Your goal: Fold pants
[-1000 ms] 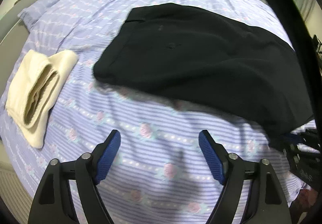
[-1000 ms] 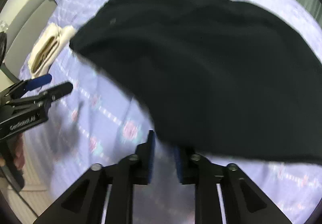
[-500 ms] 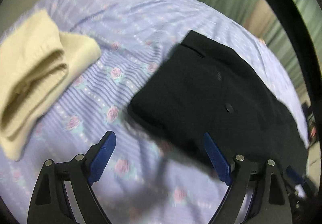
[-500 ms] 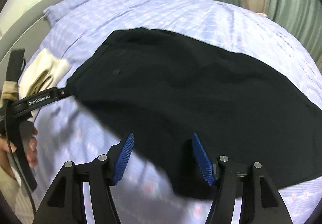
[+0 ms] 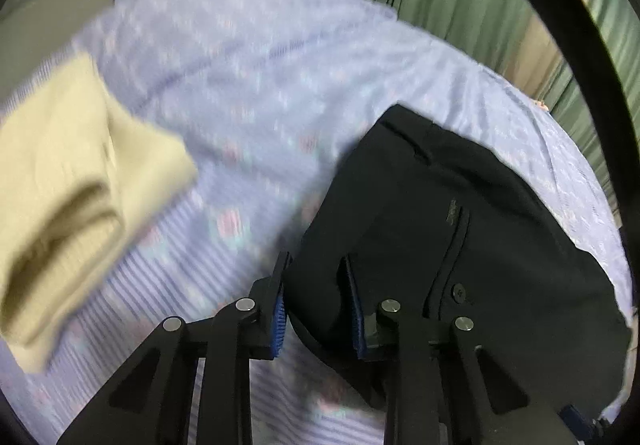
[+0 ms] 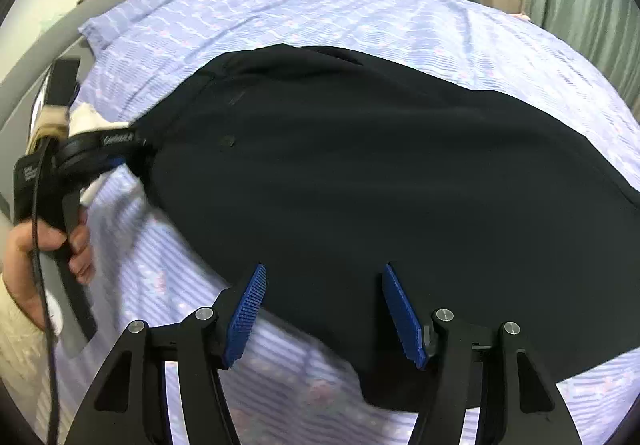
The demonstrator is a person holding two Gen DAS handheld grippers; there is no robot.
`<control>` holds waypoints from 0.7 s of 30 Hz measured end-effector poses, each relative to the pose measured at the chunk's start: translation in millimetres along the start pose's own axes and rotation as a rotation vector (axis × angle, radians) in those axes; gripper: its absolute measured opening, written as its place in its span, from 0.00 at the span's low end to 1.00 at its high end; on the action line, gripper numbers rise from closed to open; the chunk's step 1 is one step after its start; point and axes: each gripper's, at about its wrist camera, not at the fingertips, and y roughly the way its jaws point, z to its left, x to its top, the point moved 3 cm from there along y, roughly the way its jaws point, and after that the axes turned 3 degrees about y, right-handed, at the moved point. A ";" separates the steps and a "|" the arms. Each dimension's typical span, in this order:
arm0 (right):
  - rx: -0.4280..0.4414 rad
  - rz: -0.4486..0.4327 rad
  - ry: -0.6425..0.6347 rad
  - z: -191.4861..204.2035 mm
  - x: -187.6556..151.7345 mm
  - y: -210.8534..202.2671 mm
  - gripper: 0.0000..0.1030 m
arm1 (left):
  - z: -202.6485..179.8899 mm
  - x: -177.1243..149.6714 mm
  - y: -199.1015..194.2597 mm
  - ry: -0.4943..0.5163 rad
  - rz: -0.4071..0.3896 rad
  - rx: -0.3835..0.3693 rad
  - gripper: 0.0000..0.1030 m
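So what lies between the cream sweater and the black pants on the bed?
Only bare floral bedsheet separates the cream sweater from the black pants; the left wrist view shows it.

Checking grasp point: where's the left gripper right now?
The left gripper is at the waist corner of the black pants, closing around the fabric, with the folded cream garment to its left.

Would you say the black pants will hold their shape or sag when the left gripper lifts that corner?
The black pants will probably sag: they lie flat, draped over the bed. The cloth bunches between the left gripper's fingers, so it looks thin and floppy. Lifted by one corner, the rest would likely trail; the right gripper hovers open.
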 end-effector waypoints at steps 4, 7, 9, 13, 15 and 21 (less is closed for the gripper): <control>0.005 0.013 -0.013 2.0 -3.4 3.3 0.60 | 14.8 -5.8 31.3 -0.015 0.081 0.013 0.30; -0.005 0.027 -0.012 -5.3 -5.4 6.3 0.60 | 12.9 -3.1 36.1 0.069 0.078 0.085 0.59; -0.018 0.021 -0.012 -10.9 -3.6 4.5 0.60 | 12.6 2.4 28.3 0.116 0.067 0.136 0.74; -0.008 -0.026 -0.010 -22.5 6.6 -17.6 0.62 | -1.0 11.6 -21.0 0.246 0.006 0.160 0.80; 0.005 -0.054 -0.012 -27.3 13.4 -36.0 0.72 | -13.8 12.2 -45.8 0.315 -0.033 0.156 0.81; 0.028 -0.143 -0.004 -46.4 29.5 -112.7 0.74 | -53.7 4.9 -148.5 0.436 -0.087 0.099 0.86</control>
